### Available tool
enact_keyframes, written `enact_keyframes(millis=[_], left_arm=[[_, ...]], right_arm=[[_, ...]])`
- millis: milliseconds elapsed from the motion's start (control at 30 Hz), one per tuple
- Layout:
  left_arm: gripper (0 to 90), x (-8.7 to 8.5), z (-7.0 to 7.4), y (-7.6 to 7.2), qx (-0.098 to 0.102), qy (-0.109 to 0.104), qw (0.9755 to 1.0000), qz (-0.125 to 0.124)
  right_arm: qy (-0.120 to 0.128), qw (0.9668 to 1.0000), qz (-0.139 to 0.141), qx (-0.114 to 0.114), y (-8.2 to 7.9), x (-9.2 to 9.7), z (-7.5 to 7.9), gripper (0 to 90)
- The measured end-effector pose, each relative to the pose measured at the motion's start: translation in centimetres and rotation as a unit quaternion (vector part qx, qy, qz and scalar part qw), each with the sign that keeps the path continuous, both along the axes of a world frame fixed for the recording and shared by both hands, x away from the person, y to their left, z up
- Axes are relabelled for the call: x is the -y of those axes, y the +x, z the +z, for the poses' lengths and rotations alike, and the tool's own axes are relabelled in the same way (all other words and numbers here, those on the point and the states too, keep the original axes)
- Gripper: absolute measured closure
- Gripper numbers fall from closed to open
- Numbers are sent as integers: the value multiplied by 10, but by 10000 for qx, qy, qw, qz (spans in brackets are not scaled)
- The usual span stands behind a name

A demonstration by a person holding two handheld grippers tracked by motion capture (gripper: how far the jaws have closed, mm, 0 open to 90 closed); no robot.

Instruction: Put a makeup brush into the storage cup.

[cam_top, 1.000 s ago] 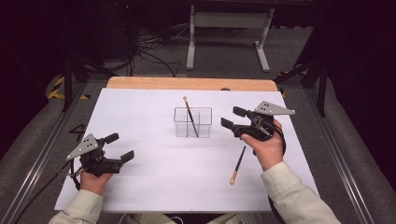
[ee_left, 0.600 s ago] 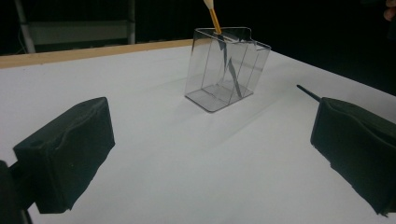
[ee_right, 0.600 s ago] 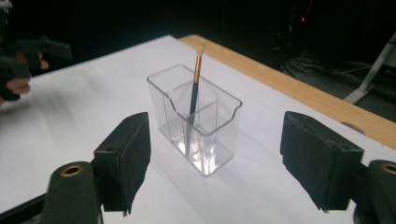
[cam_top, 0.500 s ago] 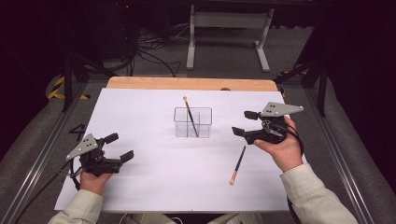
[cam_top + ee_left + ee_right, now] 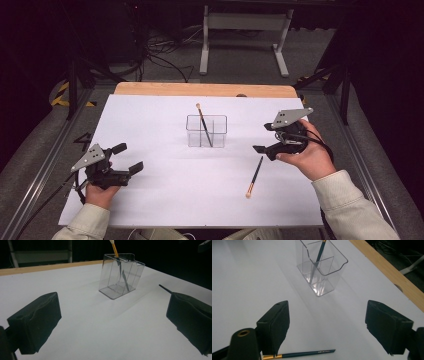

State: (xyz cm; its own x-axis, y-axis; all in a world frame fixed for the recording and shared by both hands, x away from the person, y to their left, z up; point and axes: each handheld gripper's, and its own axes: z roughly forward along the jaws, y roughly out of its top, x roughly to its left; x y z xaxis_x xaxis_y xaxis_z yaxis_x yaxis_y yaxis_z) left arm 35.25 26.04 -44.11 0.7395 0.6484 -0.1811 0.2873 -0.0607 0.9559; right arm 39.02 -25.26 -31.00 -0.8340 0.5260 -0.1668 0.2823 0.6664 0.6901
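Clear plastic holder sits mid-table on the white sheet, divided into compartments. One pencil stands in it, leaning, pale end up and poking over the rim; from the high view it looks to be against the middle divider, can't tell which compartment for sure. In the right gripper view I see the same holder with the dark teal pencil slanting down into it.

Second pencil lies flat on the sheet, well apart from the holder, between it and the near edge, just below my right gripper. In the right gripper view that pencil lies across the bottom, gold band near the left jaw, touching neither pad. Right jaws have just been opening, now spread wide, nothing between them, hovering off the sheet.

Left gripper rests low at the near left, well apart from holder and both pencils. Its jaws are spread wide too, empty. In the left gripper view the holder is ahead between the jaws, and the tip of the loose pencil peeks out behind the right jaw.

Wooden table edge runs along the far side.
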Motion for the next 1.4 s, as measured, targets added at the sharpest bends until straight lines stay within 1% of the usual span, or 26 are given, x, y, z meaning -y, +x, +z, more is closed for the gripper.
enact_keyframes(millis=[100,133,200,300,367,533,600,633,700,900,967,1067,1133,1167,1200,1233,1267,1333,1367,1400], left_arm=[[1,0,0,0,-7,0,10000,1],[1,0,0,0,-12,-2,10000,4],[1,0,0,0,-3,-9,10000,0],[1,-1,-1,-1,-9,5,10000,3],[1,-1,0,-1,-7,26,10000,-1],[1,-2,0,-3,-10,36,10000,8],[1,-2,0,-3,-2,36,10000,21],[1,-2,0,-3,6,36,10000,22],[1,-2,0,-3,0,37,10000,8],[1,-3,-1,-3,-1,26,10000,13],[1,-3,-1,-3,-4,26,10000,-1],[1,-2,-1,-3,-11,25,10000,-2],[1,-2,-1,-3,-8,29,10000,4],[1,-2,-1,-3,-9,25,10000,5],[1,-2,-1,-3,-13,24,10000,5],[1,-2,-1,-3,-13,23,10000,-5],[1,-2,-1,-3,-16,23,10000,-7],[1,-1,-1,-3,-22,39,10000,-26],[1,-1,-1,-3,-21,49,10000,-40],[1,-1,-1,-3,-19,53,10000,-41]], right_arm=[[-137,9999,74,-33,1,-2,0,201],[-224,9997,105,-68,1,-3,1,200],[-259,9996,130,-72,1,-4,1,200],[-439,9987,230,-92,1,-6,3,194],[-612,9975,325,-154,1,-7,3,193],[-890,9946,520,-146,0,-12,4,193],[-1046,9924,619,-182,0,-14,5,183],[-1144,9906,709,-225,0,-16,5,182],[-1272,9882,810,-258,0,-19,5,177],[-1525,9834,943,-270,0,-24,5,169],[-1630,9813,986,-277,0,-25,5,169],[-1803,9768,1116,-317,-1,-28,5,169],[-1869,9751,1148,-333,-2,-30,5,168],[-1925,9735,1190,-341,-2,-30,5,168],[-1948,9729,1201,-330,-2,-31,5,166],[-2019,9708,1248,-342,-2,-32,4,165],[-2051,9701,1241,-369,-2,-32,4,165],[-2144,9670,1327,-357,-1,-33,2,165],[-2156,9667,1319,-396,-2,-34,1,165],[-2201,9657,1317,-407,-2,-35,0,166]])
